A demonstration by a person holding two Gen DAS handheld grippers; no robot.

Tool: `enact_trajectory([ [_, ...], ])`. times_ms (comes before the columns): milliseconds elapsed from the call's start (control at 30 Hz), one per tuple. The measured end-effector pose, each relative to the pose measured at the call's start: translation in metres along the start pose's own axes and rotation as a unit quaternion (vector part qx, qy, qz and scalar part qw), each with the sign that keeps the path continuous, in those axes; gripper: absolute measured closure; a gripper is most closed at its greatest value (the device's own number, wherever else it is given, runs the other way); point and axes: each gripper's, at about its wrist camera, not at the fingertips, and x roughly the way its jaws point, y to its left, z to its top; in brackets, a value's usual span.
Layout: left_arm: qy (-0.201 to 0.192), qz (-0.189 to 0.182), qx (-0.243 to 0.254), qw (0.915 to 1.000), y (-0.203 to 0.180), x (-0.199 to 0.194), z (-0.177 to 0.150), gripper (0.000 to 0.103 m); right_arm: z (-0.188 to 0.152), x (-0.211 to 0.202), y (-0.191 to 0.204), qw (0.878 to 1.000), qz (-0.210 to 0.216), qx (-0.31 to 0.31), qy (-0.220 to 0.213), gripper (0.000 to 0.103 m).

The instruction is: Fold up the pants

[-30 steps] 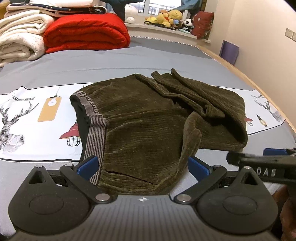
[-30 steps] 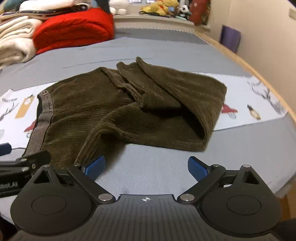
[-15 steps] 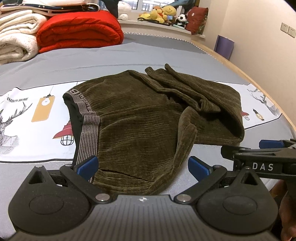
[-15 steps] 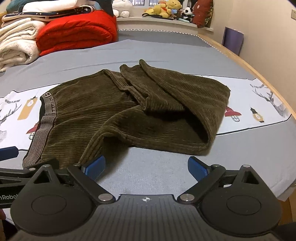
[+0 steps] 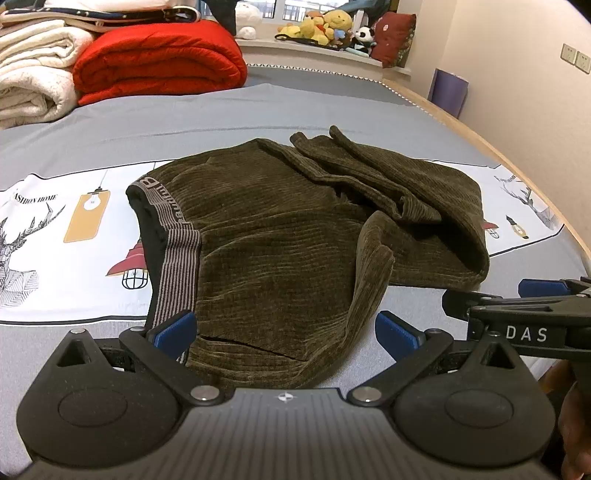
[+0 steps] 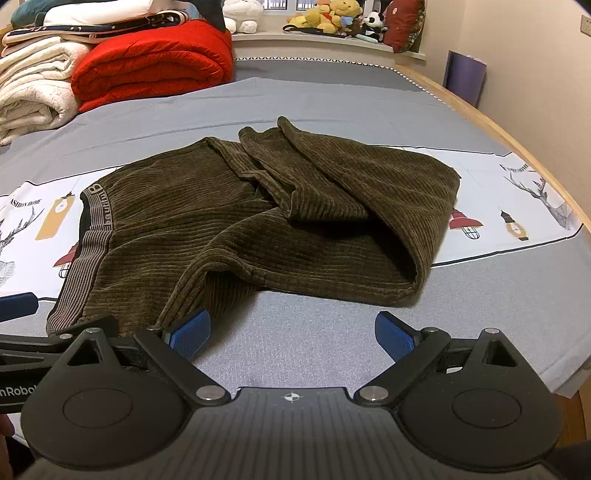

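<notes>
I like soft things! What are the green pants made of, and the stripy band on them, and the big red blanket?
The pants look like soft corduroy or chenille: fuzzy ribs run across the olive cloth. The band looks like stretchy knitted elastic, grey with thin dark stripes and woven letters. The red blanket seems a puffy quilt with a smooth, slightly shiny shell, probably polyester, though I can't be sure.

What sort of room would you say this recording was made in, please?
Most likely a bedroom: the pants lie on a bed with a grey sheet, folded quilts are stacked at its far end, and stuffed toys line the window ledge.
</notes>
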Motion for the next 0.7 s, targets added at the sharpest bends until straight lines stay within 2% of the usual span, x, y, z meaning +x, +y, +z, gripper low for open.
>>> enact_trajectory([
  [700, 0.004, 0.005, 0.001, 1.0, -0.0012, 0.0013, 0.0004, 0.0, 0.0003, -0.0009, -0.001, 1.0, -0.001, 0.001, -0.002, 0.007],
])
